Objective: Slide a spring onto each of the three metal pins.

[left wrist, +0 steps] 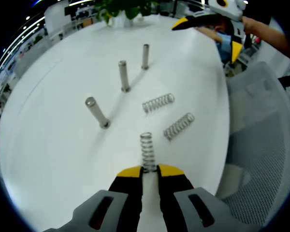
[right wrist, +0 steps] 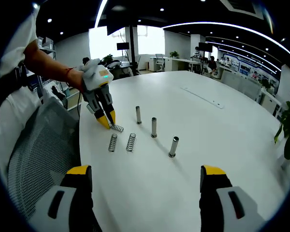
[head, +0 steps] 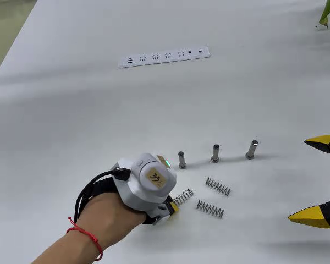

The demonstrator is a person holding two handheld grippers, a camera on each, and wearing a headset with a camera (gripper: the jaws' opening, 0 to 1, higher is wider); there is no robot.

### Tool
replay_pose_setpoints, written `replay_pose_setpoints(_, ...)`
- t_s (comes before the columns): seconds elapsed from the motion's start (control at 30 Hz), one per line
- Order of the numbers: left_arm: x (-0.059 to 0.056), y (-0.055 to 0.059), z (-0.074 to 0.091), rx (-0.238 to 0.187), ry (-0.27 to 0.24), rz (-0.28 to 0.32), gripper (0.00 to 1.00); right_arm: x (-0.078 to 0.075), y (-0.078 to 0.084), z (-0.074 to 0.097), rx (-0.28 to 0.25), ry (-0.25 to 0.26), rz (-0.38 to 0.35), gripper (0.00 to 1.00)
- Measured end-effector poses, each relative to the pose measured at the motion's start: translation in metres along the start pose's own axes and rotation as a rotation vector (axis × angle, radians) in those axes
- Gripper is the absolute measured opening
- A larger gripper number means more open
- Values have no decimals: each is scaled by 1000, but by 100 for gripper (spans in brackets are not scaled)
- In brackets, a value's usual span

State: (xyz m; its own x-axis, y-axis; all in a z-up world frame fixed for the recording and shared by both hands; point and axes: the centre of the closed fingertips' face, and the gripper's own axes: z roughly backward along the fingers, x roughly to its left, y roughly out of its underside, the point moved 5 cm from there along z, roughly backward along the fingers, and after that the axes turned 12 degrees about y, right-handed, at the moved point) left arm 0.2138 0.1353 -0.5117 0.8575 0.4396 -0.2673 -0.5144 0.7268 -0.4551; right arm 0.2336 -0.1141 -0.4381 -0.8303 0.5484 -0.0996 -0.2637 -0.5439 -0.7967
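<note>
Your left gripper (left wrist: 150, 170), with its yellow-tipped black jaws pressed nearly together, pinches one end of a coiled steel spring (left wrist: 147, 150). The spring points straight out ahead of the jaws, low over the white table (left wrist: 48, 145). Whether its free end touches the surface cannot be told. In the head view, your left hand (head: 107, 220), with a red cord at the wrist, carries this gripper (head: 172, 206), and the pinched spring (head: 182, 196) shows at its tip.

Your right gripper (right wrist: 146, 170) has its jaws spread wide and holds nothing. In the head view it (head: 316, 179) hangs at the right edge, well apart from the parts.

The two loose springs (left wrist: 158, 102) (left wrist: 179, 125) lie flat on the table just beyond the held one, near each other and roughly parallel. Both are short, open-wound and grey.

Three metal pins (head: 182, 159) (head: 215, 153) (head: 252, 149) stand in a row behind the springs. They are spaced apart, each a plain silver cylinder with a slightly wider foot, and all are bare. The nearest pin (left wrist: 96, 112) stands to the left of the held spring in the left gripper view.

A white power strip (head: 164, 56) lies farther back on the table, and a green leaf (head: 326, 12) shows at the far right corner.
</note>
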Motion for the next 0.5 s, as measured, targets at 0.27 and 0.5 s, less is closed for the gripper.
replay_pose_setpoints(0.27, 0, 1, 0, -1, 3, 7, 11, 3, 0, -1, -1, -4, -4, 93)
replay_pose_setpoints(0.5, 0, 2, 1, -13, 7, 24, 11, 4, 0, -2, -4, -6, -6, 93)
